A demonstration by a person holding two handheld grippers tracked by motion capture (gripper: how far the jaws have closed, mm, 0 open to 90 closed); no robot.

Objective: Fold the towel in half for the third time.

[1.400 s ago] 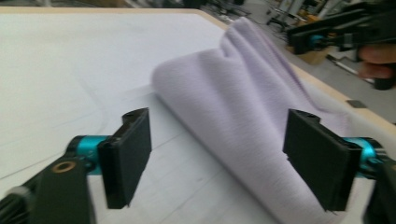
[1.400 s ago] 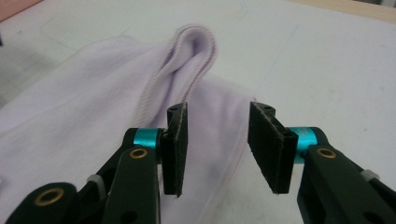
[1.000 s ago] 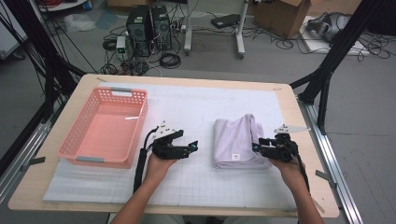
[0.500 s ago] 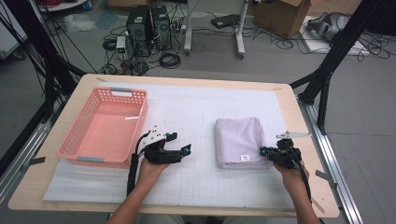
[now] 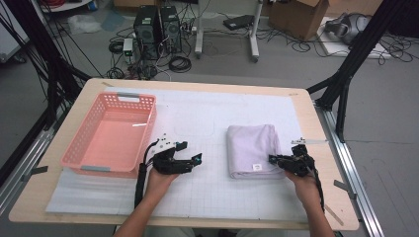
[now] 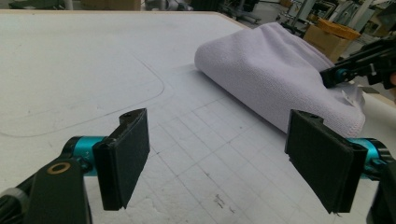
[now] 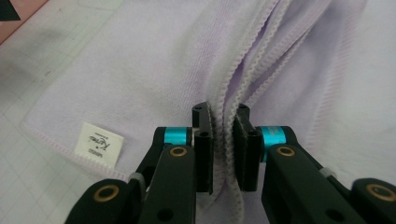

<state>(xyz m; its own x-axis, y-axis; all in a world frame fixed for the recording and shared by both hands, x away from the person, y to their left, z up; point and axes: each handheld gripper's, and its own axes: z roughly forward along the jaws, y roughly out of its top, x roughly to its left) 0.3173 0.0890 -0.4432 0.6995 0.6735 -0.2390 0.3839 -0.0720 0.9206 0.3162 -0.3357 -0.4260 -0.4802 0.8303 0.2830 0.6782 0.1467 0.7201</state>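
Gripping: the right gripper has just been closing and now pinches the stitched edge layers of the folded lilac towel between its pads; the cloth runs up from the jaws toward 12 o'clock in the right gripper view.
Towel place: in the high view the towel lies flat on the white mat, right of the table's middle, with the right gripper at its 4 o'clock corner, touching it.
Label: a small white tag sits on the towel's hem at 9 o'clock from the right gripper's jaws, just beside them.
Left gripper: released, its jaws standing wide apart with nothing between them; the towel lies at 1 o'clock from it, apart from the pads.
Left gripper place: in the high view it rests near the mat's middle, at 9 o'clock from the towel.
Basket: a pink basket stands at 10 o'clock from the left gripper, near it.
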